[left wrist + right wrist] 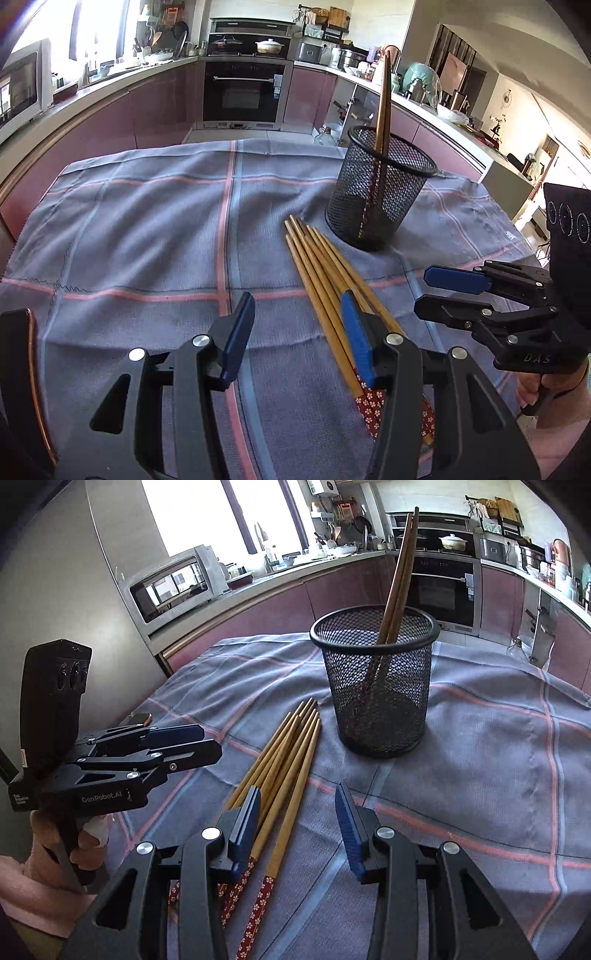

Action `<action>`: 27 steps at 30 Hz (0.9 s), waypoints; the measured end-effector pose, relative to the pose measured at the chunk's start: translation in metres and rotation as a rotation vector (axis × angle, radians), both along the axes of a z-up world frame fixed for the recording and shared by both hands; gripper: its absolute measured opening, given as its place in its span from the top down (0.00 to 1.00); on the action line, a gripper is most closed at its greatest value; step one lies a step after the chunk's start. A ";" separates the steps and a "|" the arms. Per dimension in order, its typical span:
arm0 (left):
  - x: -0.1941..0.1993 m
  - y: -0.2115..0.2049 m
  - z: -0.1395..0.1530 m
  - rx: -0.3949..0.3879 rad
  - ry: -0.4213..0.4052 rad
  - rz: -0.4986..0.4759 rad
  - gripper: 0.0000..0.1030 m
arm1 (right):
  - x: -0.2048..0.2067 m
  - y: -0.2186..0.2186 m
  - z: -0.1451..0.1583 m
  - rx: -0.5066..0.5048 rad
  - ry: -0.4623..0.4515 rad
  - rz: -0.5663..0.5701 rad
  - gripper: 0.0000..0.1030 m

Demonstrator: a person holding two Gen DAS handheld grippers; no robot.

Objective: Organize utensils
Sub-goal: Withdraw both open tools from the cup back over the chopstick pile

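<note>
- a bunch of wooden chopsticks (325, 280) lies flat on the blue checked cloth (147, 229), just beside the black mesh cup (384, 192), at its 7 o'clock.
- two more chopsticks (397, 576) stand tilted inside the cup.
- the left gripper (295, 332) is spread wide, holding nothing.
- the right gripper (297, 827) is spread wide too, holding nothing.

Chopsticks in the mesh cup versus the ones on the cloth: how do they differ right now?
The chopsticks in the mesh cup stand nearly upright, leaning on the rim; the loose chopsticks lie flat on the cloth beside the mesh cup. Only two stand inside; the loose bundle holds several more. The standing pair looks darker, though backlit. Both sets are wooden with red patterned ends.
</note>
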State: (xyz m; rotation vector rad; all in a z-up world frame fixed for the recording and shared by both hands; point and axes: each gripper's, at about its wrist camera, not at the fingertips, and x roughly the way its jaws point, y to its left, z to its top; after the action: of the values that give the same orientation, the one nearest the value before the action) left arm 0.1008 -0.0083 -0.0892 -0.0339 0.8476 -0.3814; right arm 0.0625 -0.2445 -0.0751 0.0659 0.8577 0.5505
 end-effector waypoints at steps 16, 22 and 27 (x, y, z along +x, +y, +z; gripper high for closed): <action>-0.006 -0.015 -0.023 0.035 0.062 -0.022 0.54 | -0.003 0.010 -0.016 -0.018 0.040 -0.002 0.62; -0.002 -0.017 -0.025 0.043 0.067 -0.022 0.54 | -0.003 0.011 -0.018 -0.021 0.044 -0.009 0.62; 0.000 -0.019 -0.026 0.057 0.066 -0.024 0.54 | -0.002 0.014 -0.019 -0.029 0.039 -0.011 0.62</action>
State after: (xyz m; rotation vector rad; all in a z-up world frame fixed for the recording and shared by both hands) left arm 0.1006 -0.0278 -0.1157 0.0163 0.9243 -0.3805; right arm 0.0602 -0.2310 -0.0937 0.0548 0.9024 0.5276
